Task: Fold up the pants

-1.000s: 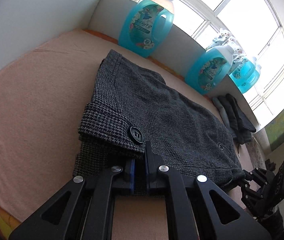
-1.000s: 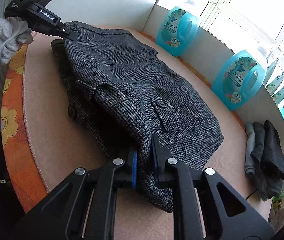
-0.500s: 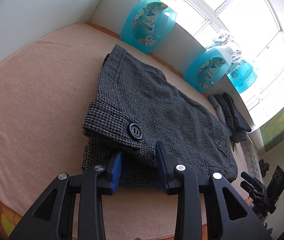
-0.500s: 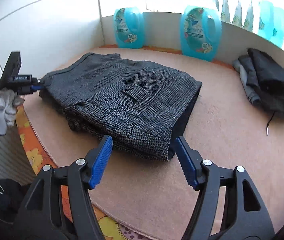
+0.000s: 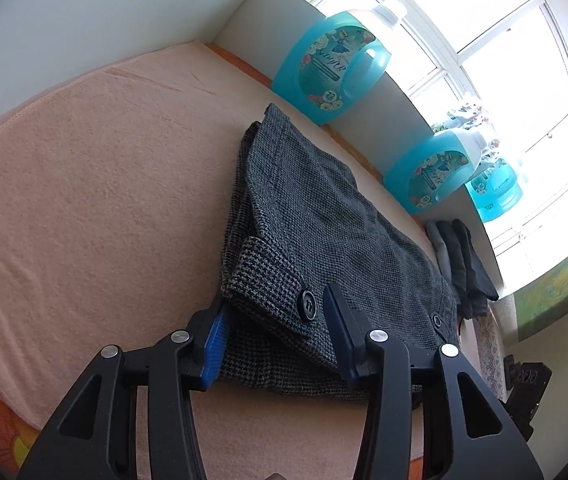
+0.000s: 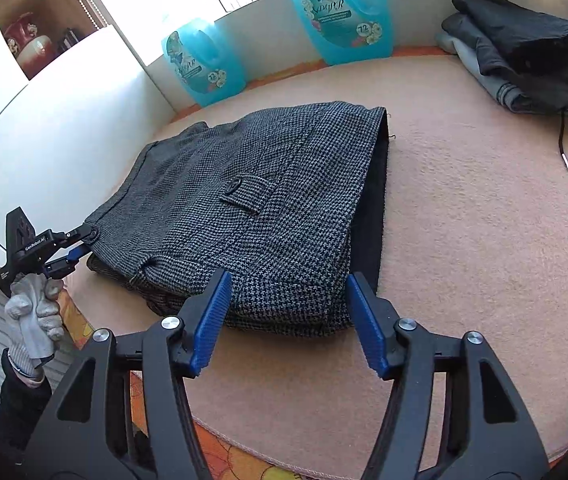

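The left gripper (image 5: 274,334) stands with its blue-padded jaws spread at the corner of the folded pants (image 5: 336,240), one finger on each side of the buttoned tab and its black button (image 5: 307,306), not pinching the cloth. The right gripper (image 6: 288,320) is likewise spread wide, just short of the near edge of the pants (image 6: 260,208), which lie folded flat on the peach cloth (image 6: 464,260) covering the table. Only the right wrist view shows the gloved left hand (image 6: 34,316) gripping its tool, and a red vase (image 6: 24,40) on a shelf. Both views show teal detergent bottles (image 5: 332,68) along the window ledge, partly filled with blue liquid, and a stack of dark folded clothes (image 6: 524,56) well apart from the pants.
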